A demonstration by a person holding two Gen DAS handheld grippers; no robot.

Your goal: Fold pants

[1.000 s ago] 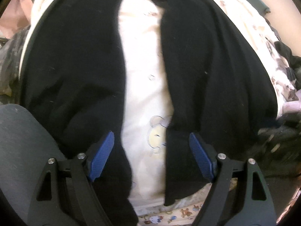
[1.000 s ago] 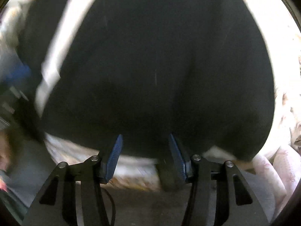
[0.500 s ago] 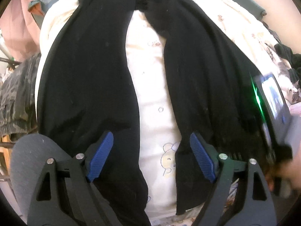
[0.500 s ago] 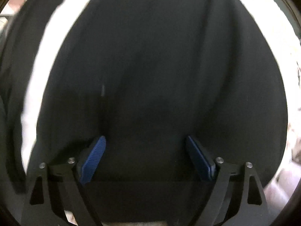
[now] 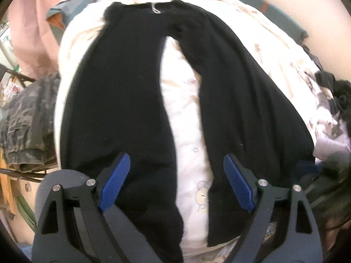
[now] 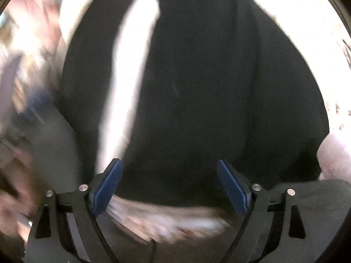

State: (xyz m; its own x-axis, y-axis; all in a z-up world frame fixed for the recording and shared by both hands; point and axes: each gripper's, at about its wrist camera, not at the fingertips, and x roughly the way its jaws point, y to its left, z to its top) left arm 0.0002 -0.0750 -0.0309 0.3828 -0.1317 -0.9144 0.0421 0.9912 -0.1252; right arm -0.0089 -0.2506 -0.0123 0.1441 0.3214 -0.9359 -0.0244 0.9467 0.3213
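Note:
Black pants (image 5: 122,100) lie flat on a cream cartoon-print sheet (image 5: 186,131), waistband and white drawstring (image 5: 154,8) at the far end. The two legs run toward me with a strip of sheet between them. My left gripper (image 5: 175,160) hangs open above that strip near the hems, one blue pad over each leg, nothing between the pads. In the blurred right wrist view, my right gripper (image 6: 169,162) stands open over the right-hand pant leg (image 6: 208,87), close to its hem, holding nothing.
A camouflage garment (image 5: 24,120) and pink cloth (image 5: 28,32) lie left of the bed. Dark clothes (image 5: 335,96) are heaped at the right edge. A grey rounded surface (image 5: 65,175) sits under my left finger. A pale pink bundle (image 6: 335,153) lies right of the pant leg.
Both grippers have lifted away from the pants, so the waistband now shows in the left view. The right jaws spread wider. The other gripper seen at the right edge of the left view has gone.

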